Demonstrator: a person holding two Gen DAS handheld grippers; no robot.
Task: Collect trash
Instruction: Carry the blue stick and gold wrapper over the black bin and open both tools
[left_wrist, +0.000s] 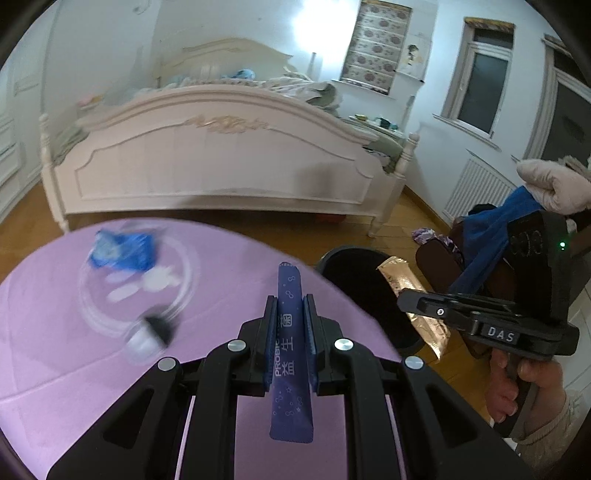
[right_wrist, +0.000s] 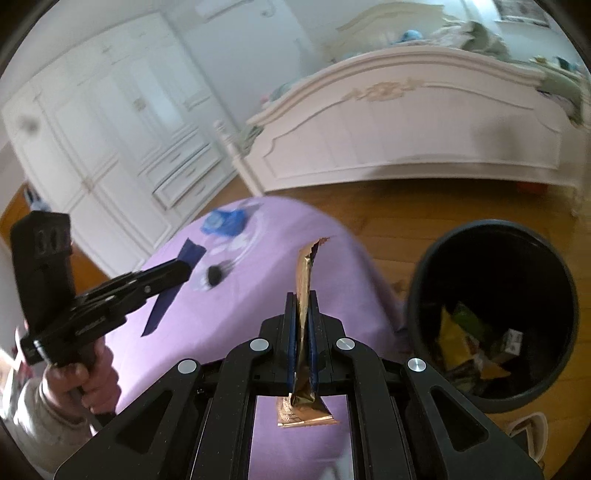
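My left gripper (left_wrist: 290, 306) is shut on a long dark-blue sachet (left_wrist: 291, 373) with white print, held above the purple table (left_wrist: 55, 350). In the right wrist view that same left gripper (right_wrist: 181, 271) shows at the left with the blue sachet (right_wrist: 166, 302) hanging from it. My right gripper (right_wrist: 303, 299) is shut on a gold foil wrapper (right_wrist: 304, 280), held over the table's right side, left of the black trash bin (right_wrist: 495, 310). The left wrist view shows the right gripper (left_wrist: 404, 295), the gold wrapper (left_wrist: 424, 317) and the bin (left_wrist: 351, 273) beyond the table edge.
A crumpled blue wrapper (left_wrist: 122, 251), a coiled white cable (left_wrist: 136, 284) and a dark-and-white plug (left_wrist: 147, 332) lie on the table. The bin holds several pieces of trash (right_wrist: 476, 347). A white bed (left_wrist: 221, 155) and wood floor (right_wrist: 388, 218) lie beyond; wardrobes (right_wrist: 110, 129) stand at the left.
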